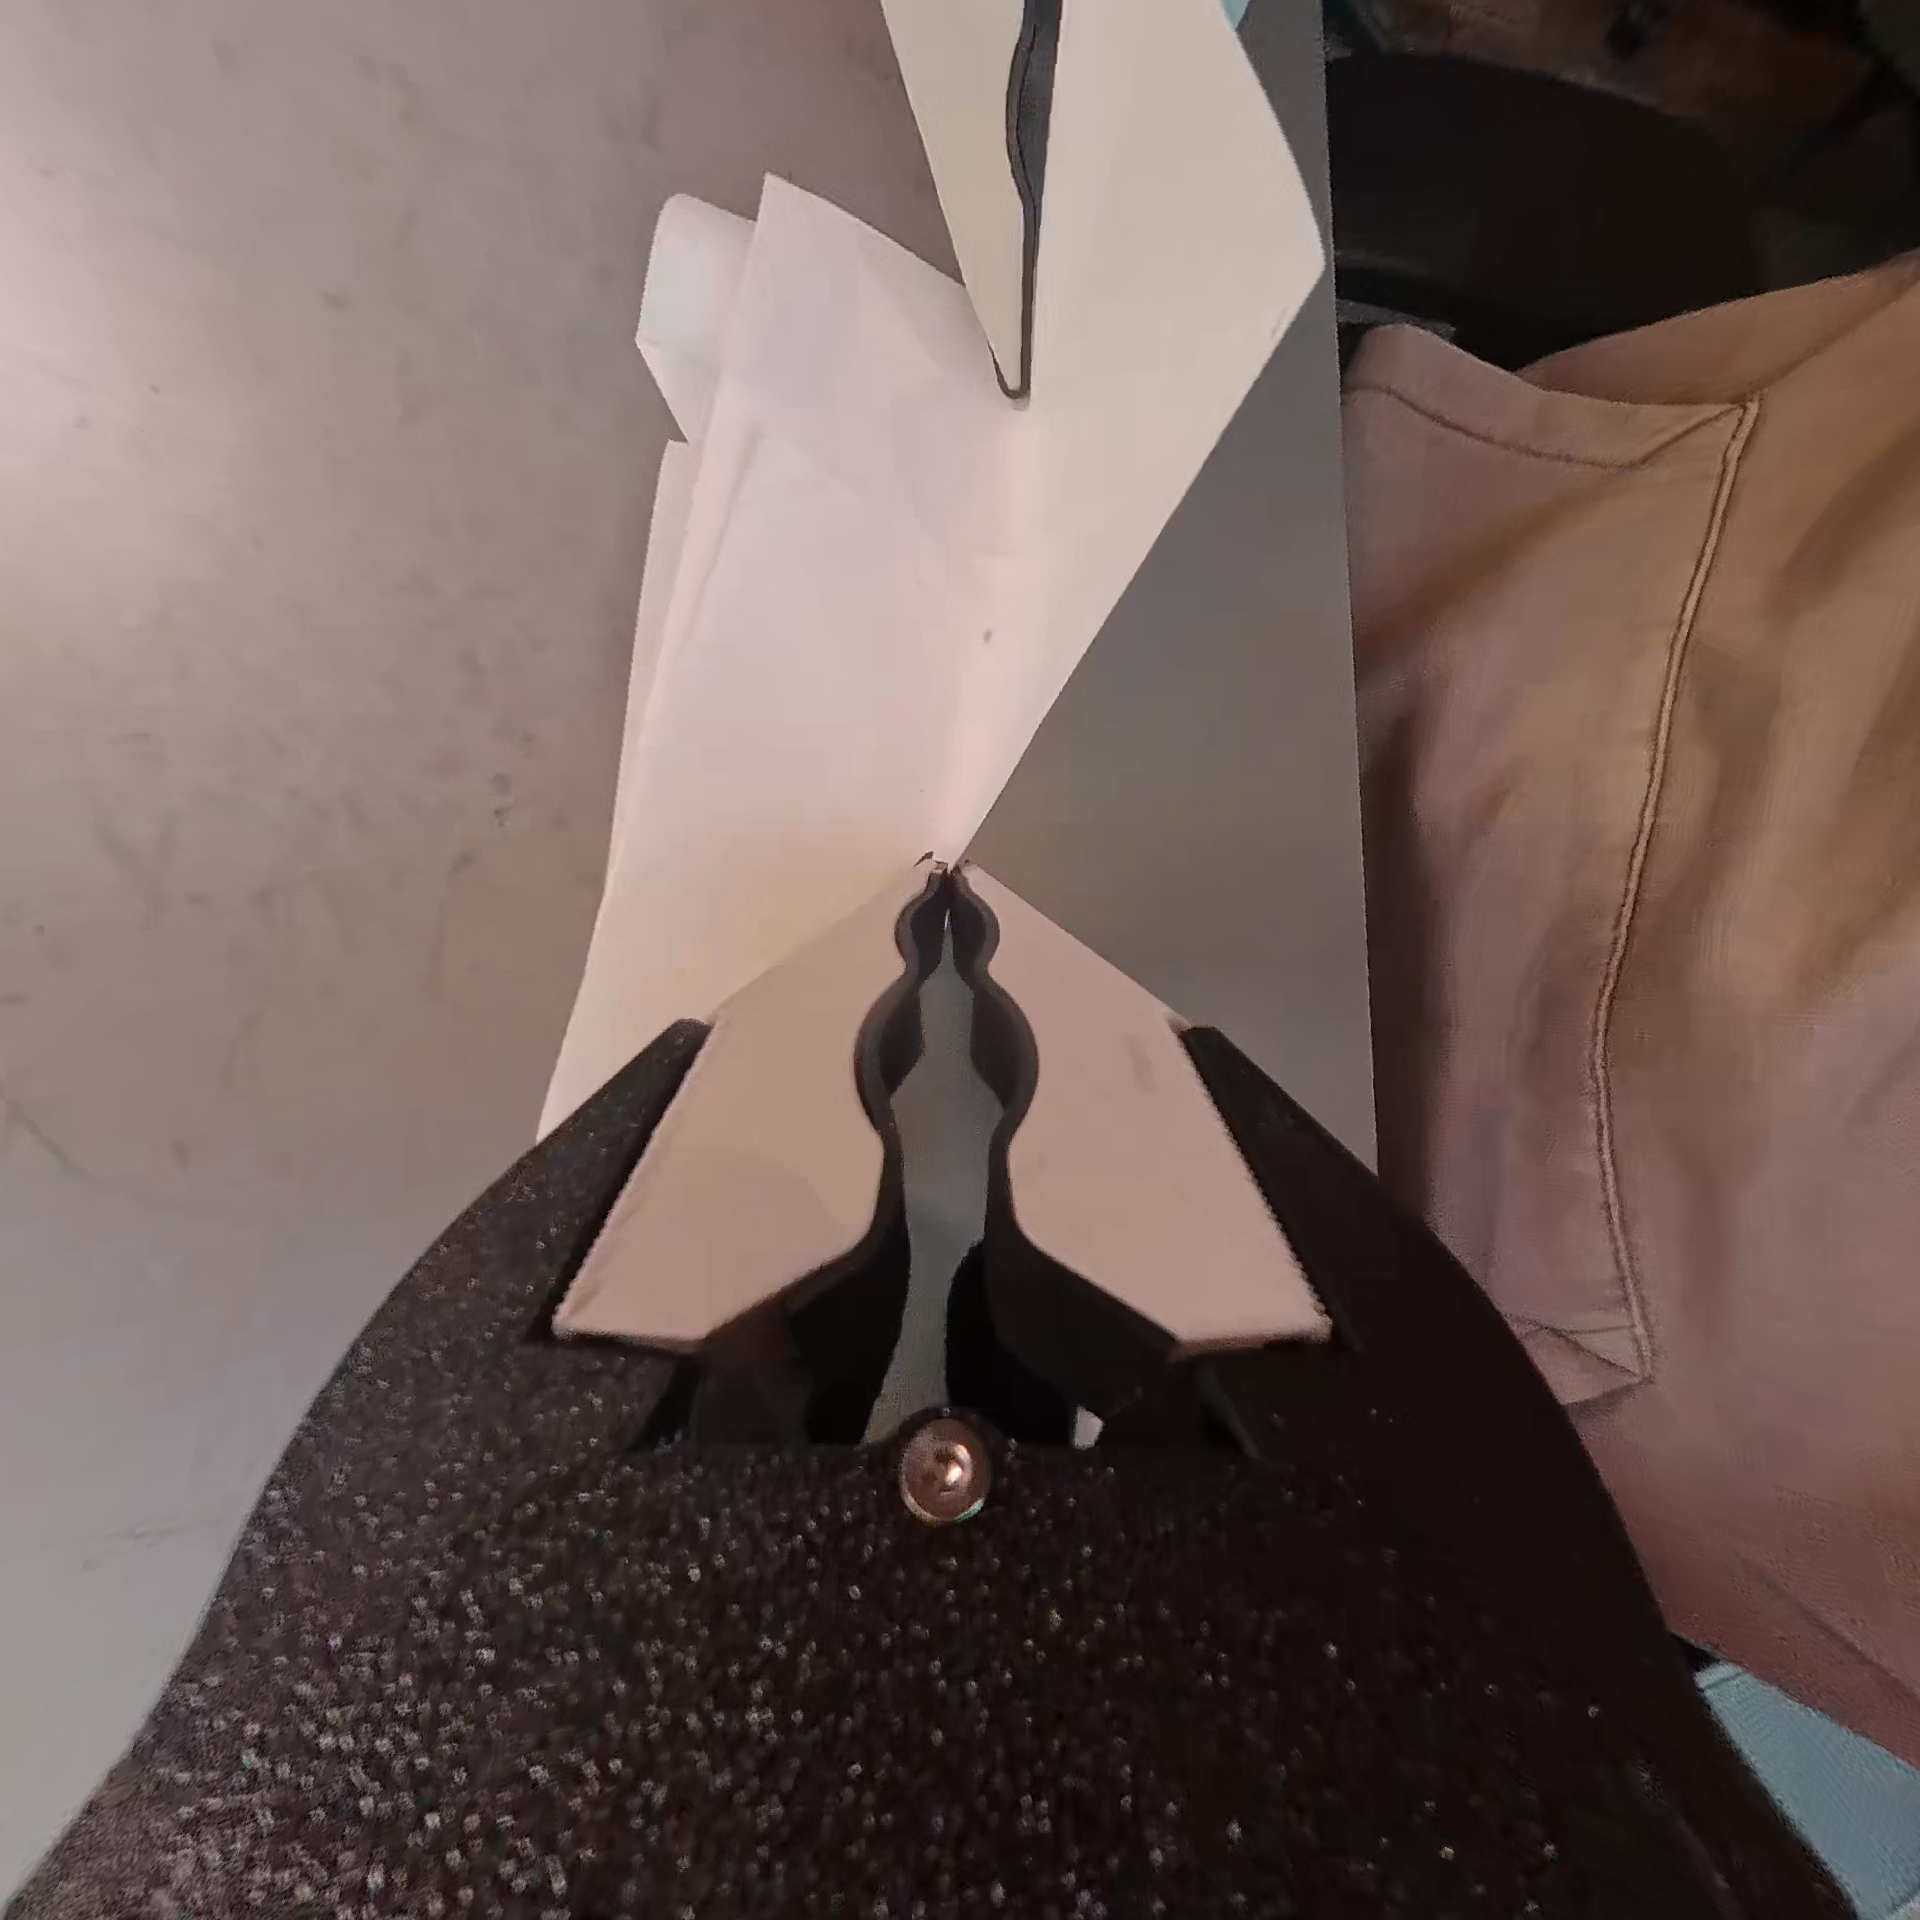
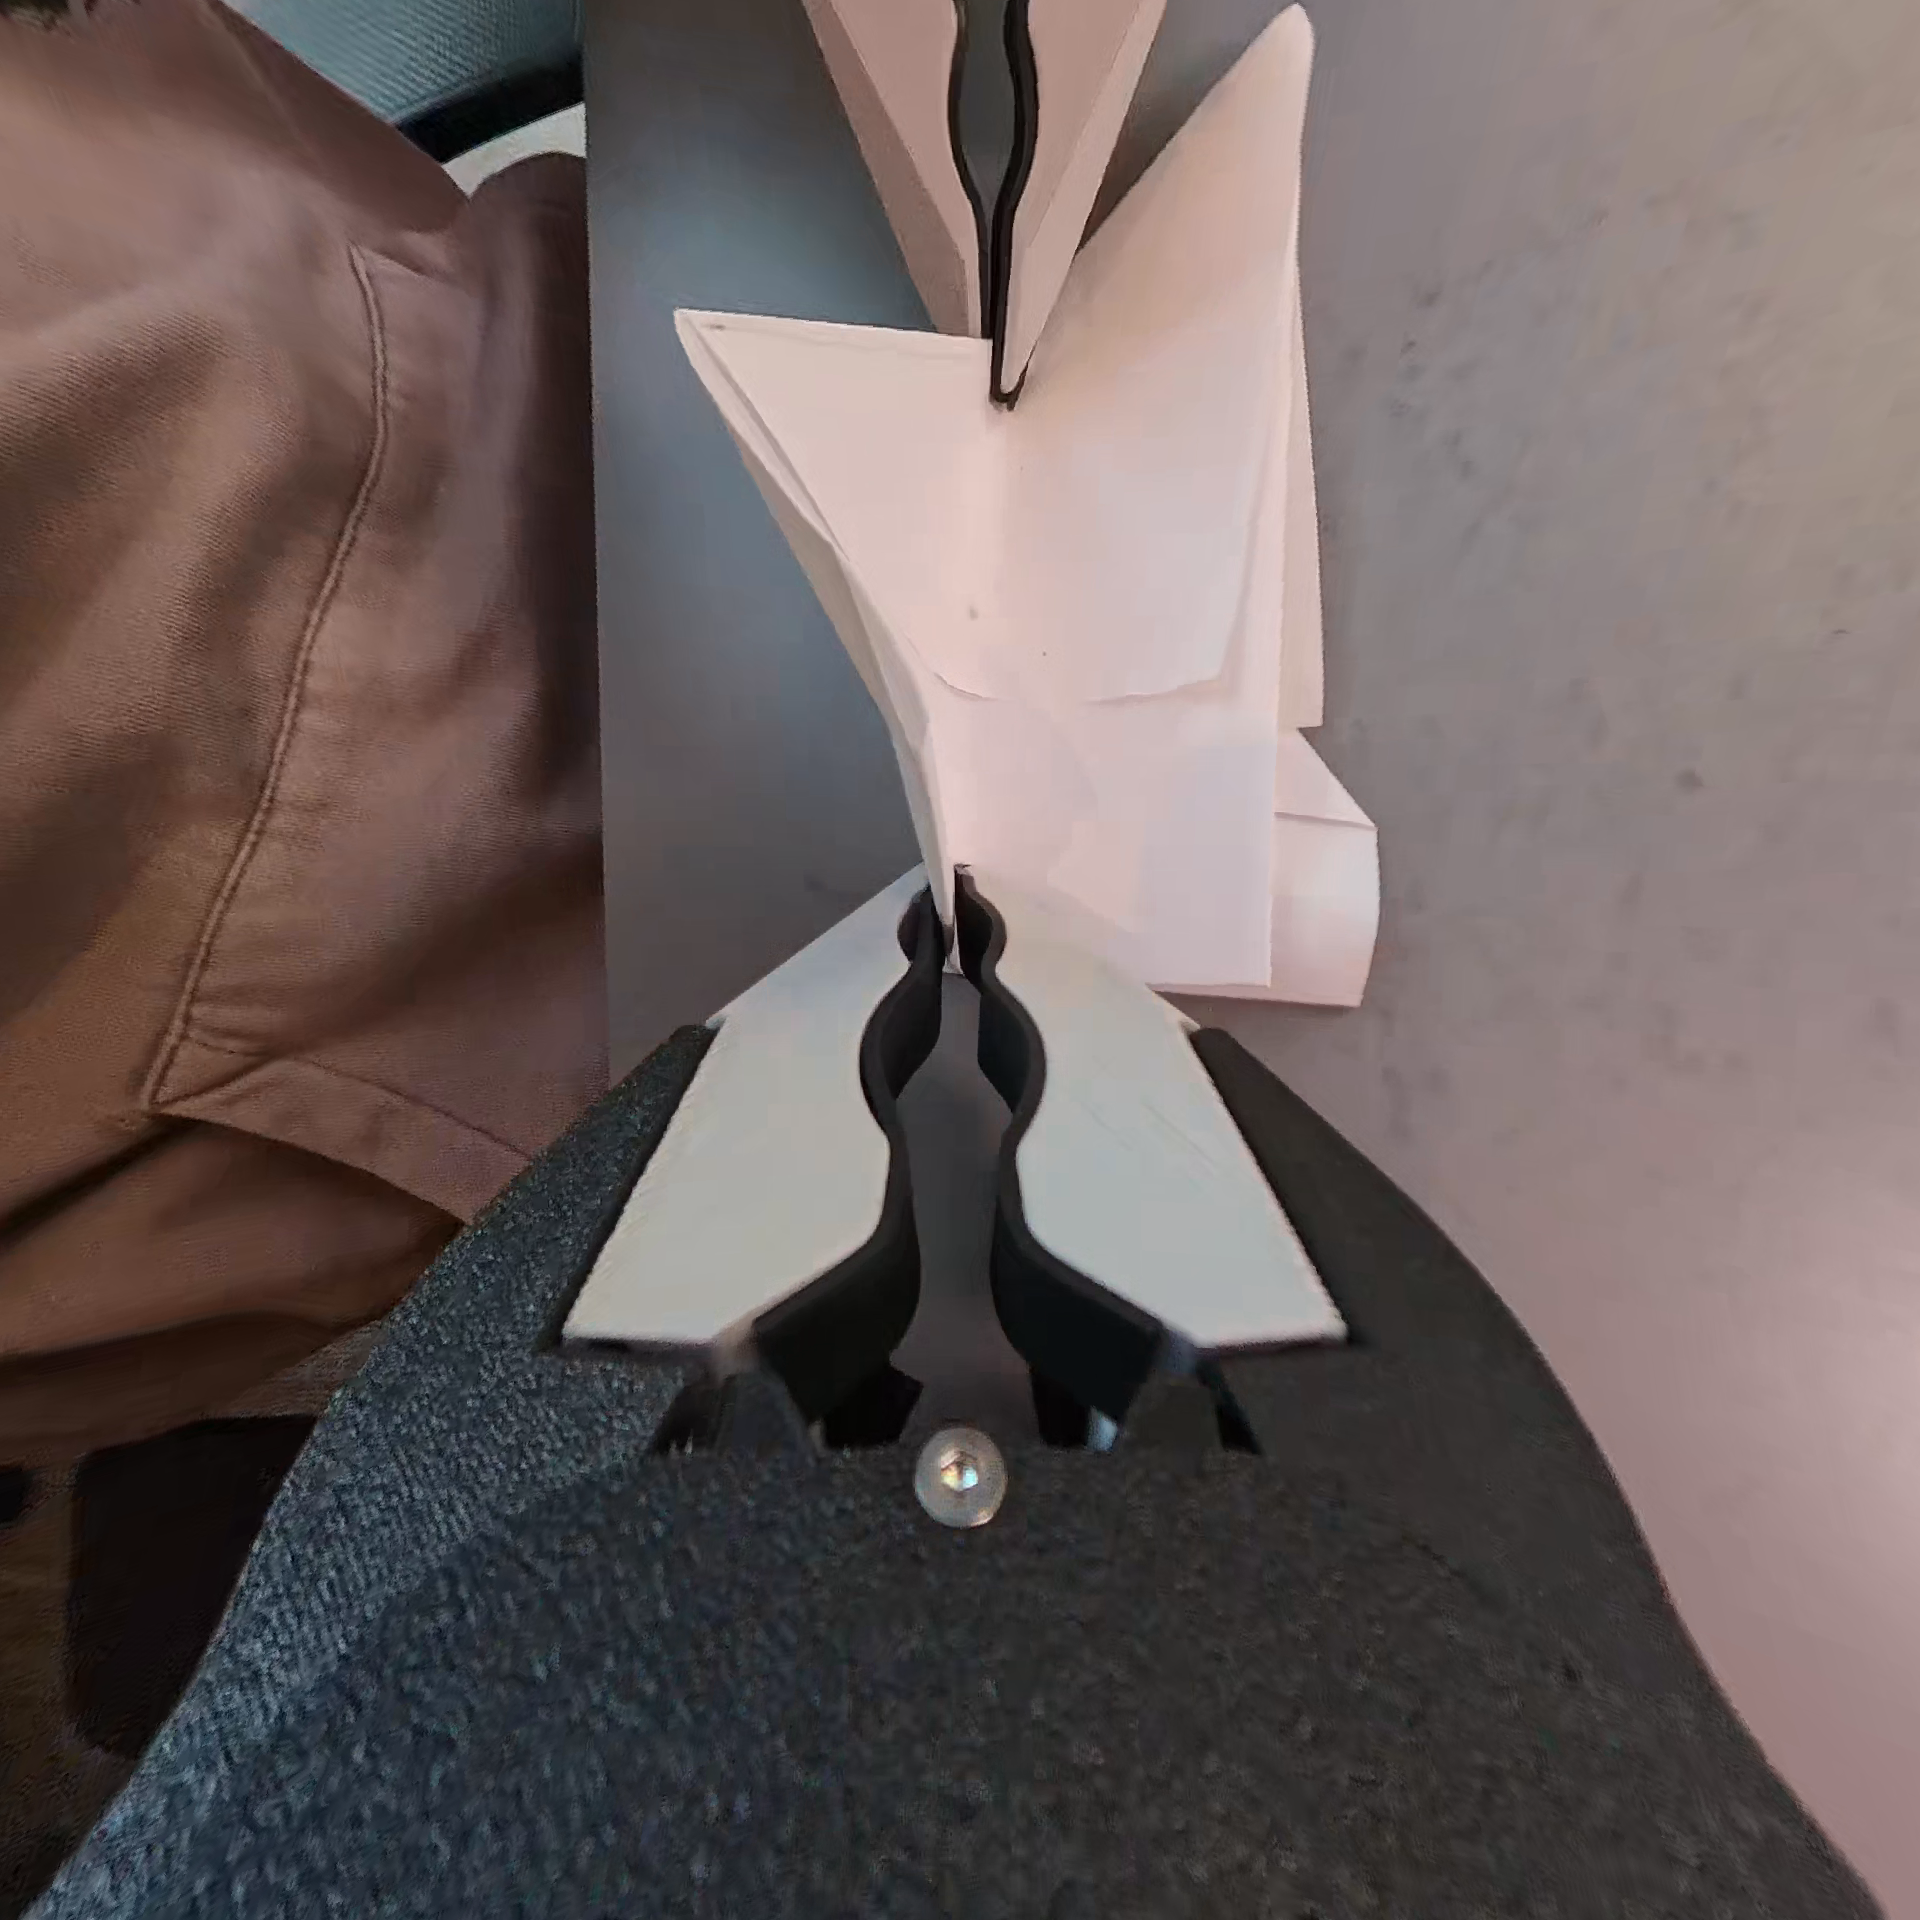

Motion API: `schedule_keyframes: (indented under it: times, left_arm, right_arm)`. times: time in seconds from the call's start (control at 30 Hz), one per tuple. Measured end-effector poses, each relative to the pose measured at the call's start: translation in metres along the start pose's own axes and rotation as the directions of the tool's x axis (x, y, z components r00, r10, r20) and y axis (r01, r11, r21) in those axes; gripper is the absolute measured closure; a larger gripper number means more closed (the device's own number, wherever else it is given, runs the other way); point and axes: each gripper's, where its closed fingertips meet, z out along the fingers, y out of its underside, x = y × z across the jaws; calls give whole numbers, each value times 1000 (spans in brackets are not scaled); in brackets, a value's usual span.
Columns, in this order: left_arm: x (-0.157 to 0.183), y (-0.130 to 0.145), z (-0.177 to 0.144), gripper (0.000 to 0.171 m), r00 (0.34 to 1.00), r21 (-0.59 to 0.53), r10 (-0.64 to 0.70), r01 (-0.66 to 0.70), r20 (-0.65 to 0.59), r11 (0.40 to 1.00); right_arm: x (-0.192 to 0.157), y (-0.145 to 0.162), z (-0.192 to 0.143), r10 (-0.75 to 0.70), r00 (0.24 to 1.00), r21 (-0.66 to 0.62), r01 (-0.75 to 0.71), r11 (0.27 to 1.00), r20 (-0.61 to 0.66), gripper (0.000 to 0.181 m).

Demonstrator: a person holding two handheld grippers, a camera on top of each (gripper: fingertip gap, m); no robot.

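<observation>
Folded white paper sheet (image 1: 852, 623) stretched above a grey tabletop (image 1: 260, 623), left gripper (image 1: 943, 881) pinched shut on one corner, right gripper (image 2: 954, 883) clamped on the opposite corner, brown fabric sleeve (image 2: 229, 623) alongside

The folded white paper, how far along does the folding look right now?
Done: the folded white paper already carries several creases and overlapping flaps. In hand: the left gripper and the right gripper each pinch an opposite end of it, holding it above the grey table near the edge, beside the person's brown garment. Left: the paper is not lying flat, and the finished shape cannot be told.
</observation>
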Motion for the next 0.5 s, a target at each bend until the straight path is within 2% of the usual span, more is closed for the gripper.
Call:
schedule_keyframes:
  times: [0.2, 0.33, 0.4, 0.5]
  left_arm:
    - [0, -2, 1, 171, 950, -22, -287, 286, -122, 958]
    - [0, -2, 1, 171, 920, -55, -353, 349, -169, 936]
    - [0, -2, 1, 171, 912, -66, -367, 362, -184, 930]
    - [0, -3, 1, 171, 891, -71, -400, 394, -217, 916]
  right_arm:
    - [-2, -3, -3, 76, 991, -7, -77, 997, -106, 171]
    - [-4, -5, -4, 86, 981, 5, -86, 996, -175, 169]
    - [-2, -3, -2, 80, 975, -9, -83, 997, -208, 181]
    - [-2, 1, 2, 143, 972, -11, -148, 989, -184, 181]
